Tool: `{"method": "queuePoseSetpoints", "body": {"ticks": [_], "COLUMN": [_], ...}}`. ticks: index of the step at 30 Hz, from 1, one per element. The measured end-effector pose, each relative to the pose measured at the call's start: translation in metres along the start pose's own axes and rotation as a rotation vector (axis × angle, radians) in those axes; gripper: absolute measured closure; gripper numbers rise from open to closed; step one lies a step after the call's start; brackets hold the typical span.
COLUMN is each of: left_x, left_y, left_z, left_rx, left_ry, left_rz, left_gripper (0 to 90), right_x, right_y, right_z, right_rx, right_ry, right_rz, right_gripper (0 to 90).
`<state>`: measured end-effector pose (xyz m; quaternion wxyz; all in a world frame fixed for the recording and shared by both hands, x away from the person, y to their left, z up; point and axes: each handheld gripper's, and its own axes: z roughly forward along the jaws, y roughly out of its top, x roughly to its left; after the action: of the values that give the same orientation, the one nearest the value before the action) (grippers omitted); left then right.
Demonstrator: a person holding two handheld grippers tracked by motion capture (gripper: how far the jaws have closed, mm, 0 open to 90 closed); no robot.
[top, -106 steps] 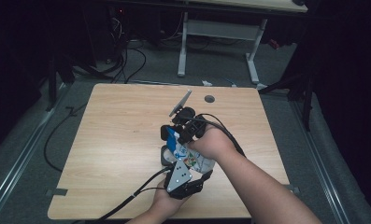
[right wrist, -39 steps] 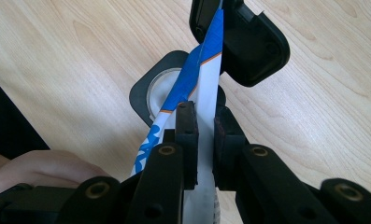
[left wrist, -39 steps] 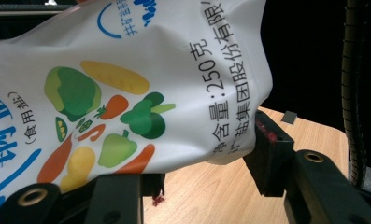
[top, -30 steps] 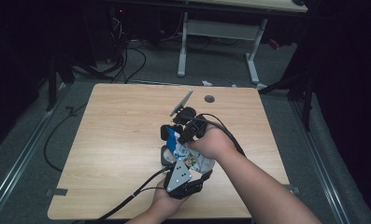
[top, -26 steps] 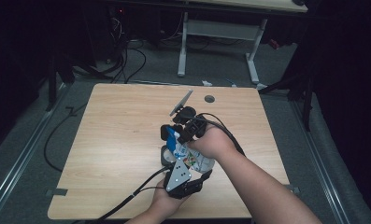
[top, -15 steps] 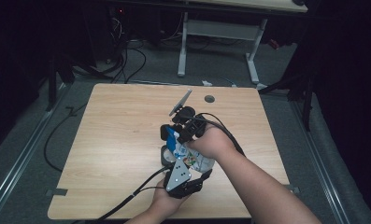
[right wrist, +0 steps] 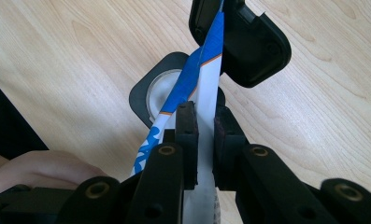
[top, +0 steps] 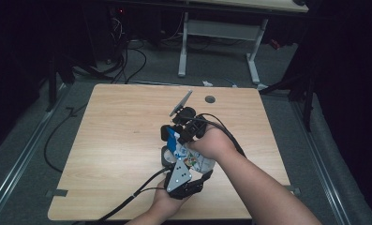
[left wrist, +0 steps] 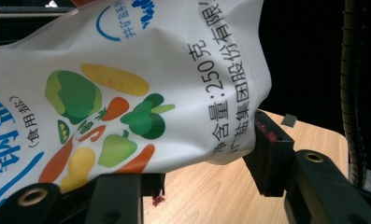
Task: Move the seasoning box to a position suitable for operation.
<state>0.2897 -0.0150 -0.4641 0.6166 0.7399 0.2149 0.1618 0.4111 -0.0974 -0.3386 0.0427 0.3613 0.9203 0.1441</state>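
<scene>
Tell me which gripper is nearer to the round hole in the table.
Right. The right gripper pinches the bag at its top, just short of the hole; the left gripper holds the bag farther from it.

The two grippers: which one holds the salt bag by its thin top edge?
The right gripper. Its fingers pinch the bag's flat blue-and-white edge, whereas the left gripper clamps the bag's bulging lower body, printed with vegetables.

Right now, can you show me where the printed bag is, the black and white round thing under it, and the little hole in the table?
printed bag (left wrist: 127, 93): left gripper view, its face with the vegetable drawings.
round thing (right wrist: 157, 95): right gripper view, its white centre.
hole (top: 210, 99): high view, the dark round opening near the table's far edge.
</scene>
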Motion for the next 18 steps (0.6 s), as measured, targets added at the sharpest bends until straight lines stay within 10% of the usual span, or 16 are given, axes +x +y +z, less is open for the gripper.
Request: {"method": "queuePoseSetpoints", "body": {"ticks": [18], "left_x": [-0.0002], "left_y": [-0.0008], "left_z": [0.0005], "left_rx": [0.002], "left_ry": [0.001], "left_rz": [0.0], "left_gripper": [54.2], "right_x": [-0.0006], "right_y": [-0.0008], "right_z": [0.0007], "right_rx": [0.001], "right_ry": [0.005], "right_rz": [0.011], "right_gripper": [82.9]}}
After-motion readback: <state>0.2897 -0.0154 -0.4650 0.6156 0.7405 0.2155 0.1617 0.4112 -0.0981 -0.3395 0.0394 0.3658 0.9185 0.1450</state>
